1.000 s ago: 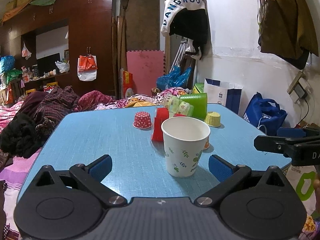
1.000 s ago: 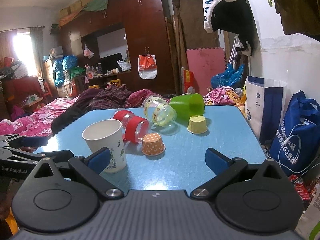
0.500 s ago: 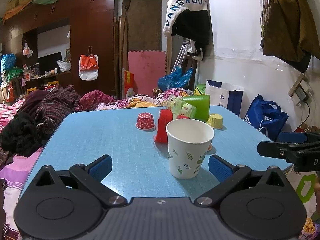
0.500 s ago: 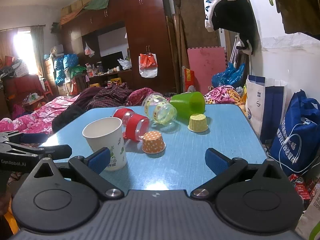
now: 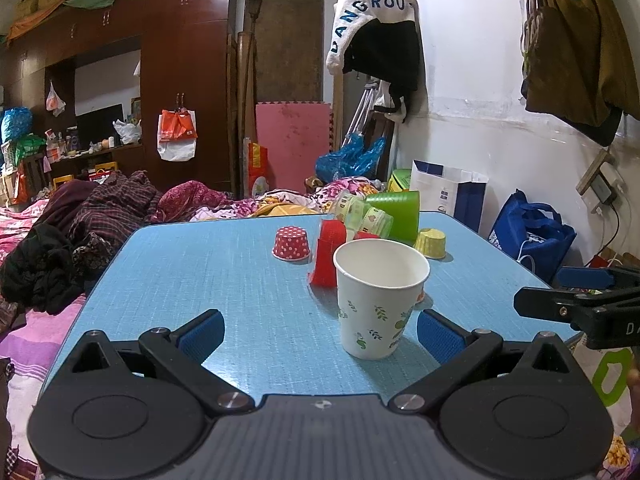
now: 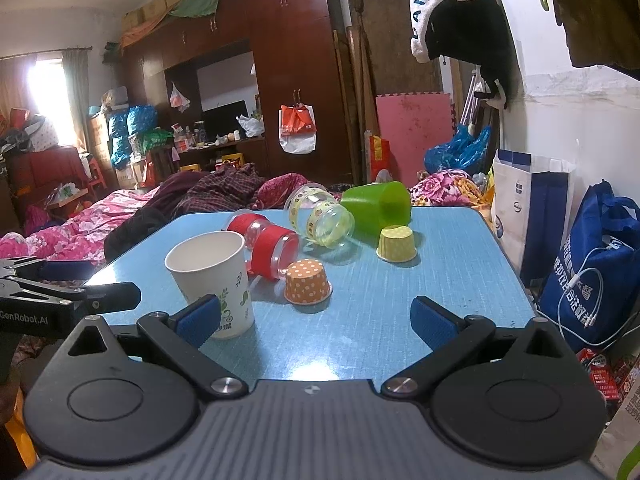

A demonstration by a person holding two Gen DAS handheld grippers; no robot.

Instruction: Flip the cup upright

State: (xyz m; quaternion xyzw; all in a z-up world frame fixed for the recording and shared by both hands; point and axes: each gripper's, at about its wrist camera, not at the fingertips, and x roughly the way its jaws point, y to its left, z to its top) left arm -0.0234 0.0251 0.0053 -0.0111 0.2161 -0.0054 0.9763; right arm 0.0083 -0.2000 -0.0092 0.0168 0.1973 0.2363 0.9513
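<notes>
Paper cup (image 5: 380,300) already sits upright on the bench (image 5: 224,280), at 1 o'clock from my left gripper (image 5: 318,330); both sets of fingers wide open, gripping nothing; risk I see: right gripper (image 6: 316,318) clipping it sideways.

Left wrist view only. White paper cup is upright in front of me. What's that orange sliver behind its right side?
Observer: An orange polka-dot cup, upside down on the blue table, close beside the paper cup but not touching it.
Operator: The red thing behind the paper cup, is it standing or tipped?
Observer: Tipped. It's a clear cup with a red band, its open mouth facing the right wrist camera.
Operator: Is the right gripper holding anything?
Observer: No. The right gripper is open, with only bare table between its pads.
</notes>
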